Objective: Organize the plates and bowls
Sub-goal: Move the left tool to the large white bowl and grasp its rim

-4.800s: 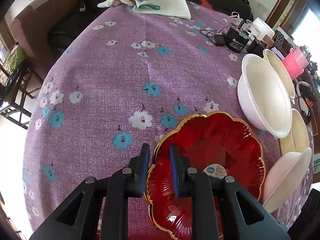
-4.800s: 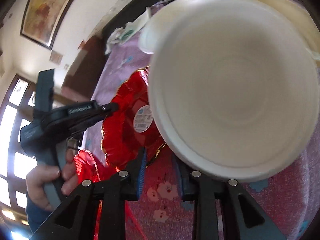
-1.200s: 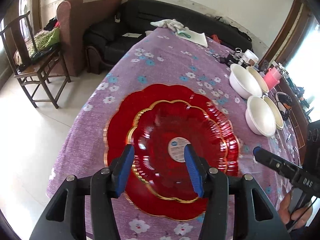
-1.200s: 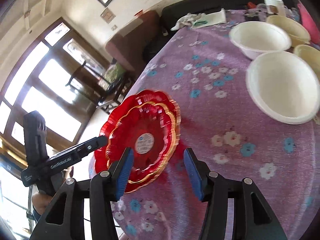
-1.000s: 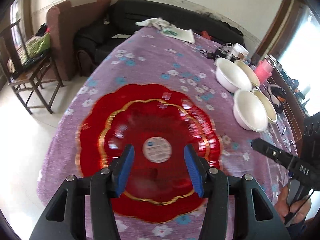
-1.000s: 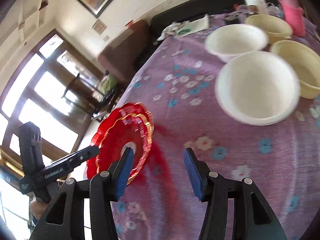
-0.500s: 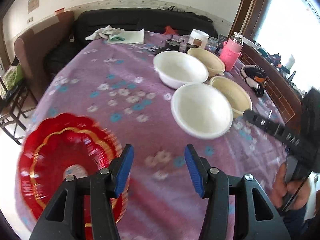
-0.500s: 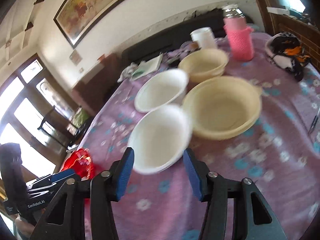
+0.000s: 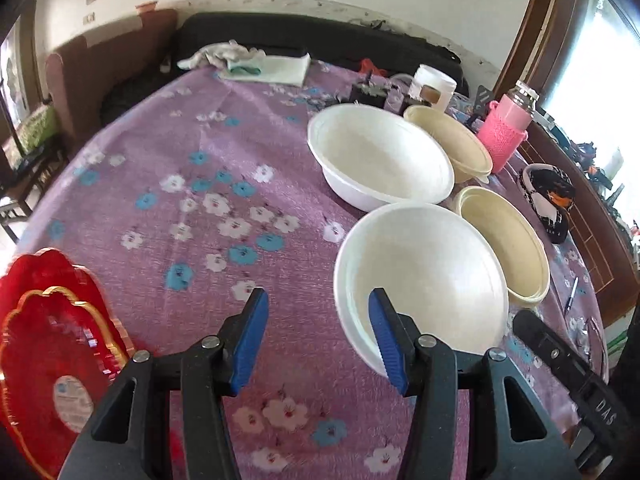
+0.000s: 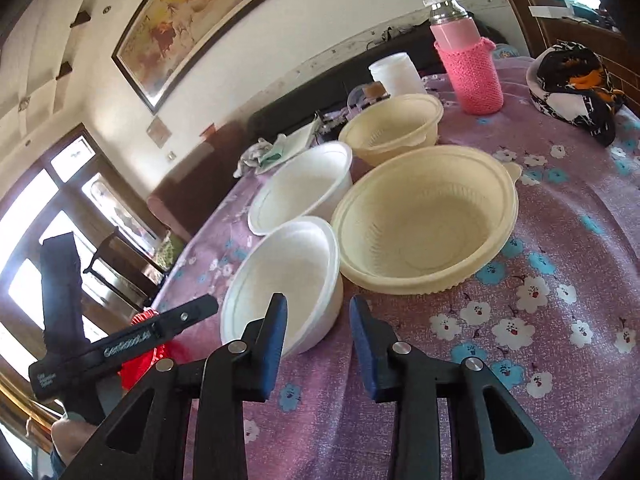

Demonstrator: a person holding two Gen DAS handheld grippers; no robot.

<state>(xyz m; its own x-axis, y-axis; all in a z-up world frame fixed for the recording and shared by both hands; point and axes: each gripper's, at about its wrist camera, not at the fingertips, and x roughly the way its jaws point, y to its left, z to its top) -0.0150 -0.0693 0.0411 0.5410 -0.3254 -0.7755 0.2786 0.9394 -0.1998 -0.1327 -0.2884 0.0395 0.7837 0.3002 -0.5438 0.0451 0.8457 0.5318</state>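
Two white bowls and two cream bowls stand close together on the purple flowered tablecloth. My left gripper [image 9: 318, 332] hovers at the near white bowl [image 9: 420, 280], its right finger over the bowl's left rim; the jaws are closing and touch nothing. My right gripper [image 10: 318, 328] straddles the same white bowl's [image 10: 284, 276] near wall, jaws closing, with a gap still showing at the pads. The far white bowl [image 9: 380, 160] and the cream bowls [image 9: 504, 240] [image 10: 424, 220] lie beyond. Two stacked red plates [image 9: 52, 360] sit at the table's left edge.
A pink knitted bottle [image 10: 468, 68], a white jar [image 10: 396, 74] and a black-and-orange cloth [image 10: 572, 84] stand behind the bowls. A pen [image 9: 570, 300] lies at the right edge. Folded cloths [image 9: 256, 66] sit at the far end, before a dark sofa.
Both grippers have swung away from the red plates to the near white bowl. The right jaws have narrowed. Earlier, the small red plate and the white bowl were set down.
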